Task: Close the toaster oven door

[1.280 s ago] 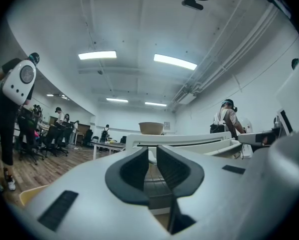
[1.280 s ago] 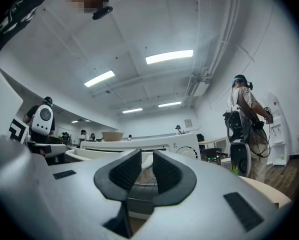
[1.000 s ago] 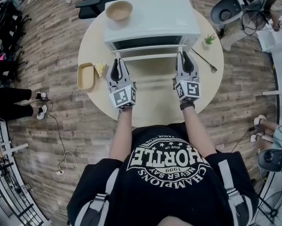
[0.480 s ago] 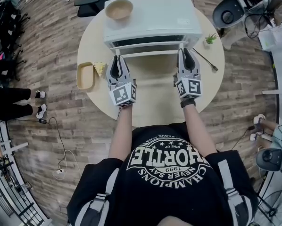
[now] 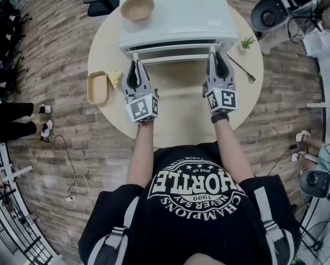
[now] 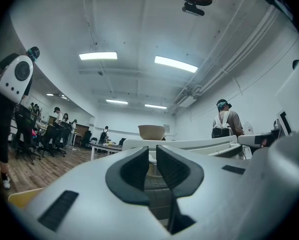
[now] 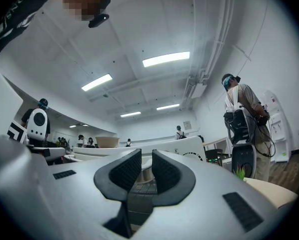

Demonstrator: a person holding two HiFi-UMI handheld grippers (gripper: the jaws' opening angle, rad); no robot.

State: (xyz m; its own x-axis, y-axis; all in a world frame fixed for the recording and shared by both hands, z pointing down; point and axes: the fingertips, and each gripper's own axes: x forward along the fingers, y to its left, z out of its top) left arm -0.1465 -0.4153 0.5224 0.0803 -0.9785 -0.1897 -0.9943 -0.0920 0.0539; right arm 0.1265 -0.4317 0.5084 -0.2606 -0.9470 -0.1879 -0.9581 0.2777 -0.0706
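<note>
Left gripper: The left gripper [image 5: 135, 66] sat at the left end of the door's front edge, just above the middle of the frame. Its jaws stood a narrow slit apart and clasped nothing; in the left gripper view a wire grid inside the oven showed through the slit.
Right gripper: The right gripper [image 5: 217, 57] mirrored it at the door's right end, its jaws likewise slightly parted and empty.
Toaster oven: The white toaster oven [image 5: 176, 15] stood at the top centre of the frame on the round surface [image 5: 176, 115], with a bowl [image 5: 137, 7] on its roof at the upper left.
Door: The door [image 5: 173, 54] hung part-open off the oven's front, between the two grippers' tips.
Change: Over the last second the dark mouth above the door had narrowed and the door's front edge had drawn up toward the oven body. Both grippers had followed it up the frame, keeping to its corners.
Meaning: The door appeared to be swinging shut under a push from both tips rather than a pinch. The closing looked well under way but unfinished, as a dark strip remained.
Next: Probably a further even push until the door met the oven's face — an uneven one might have shoved the oven back on the surface.
</note>
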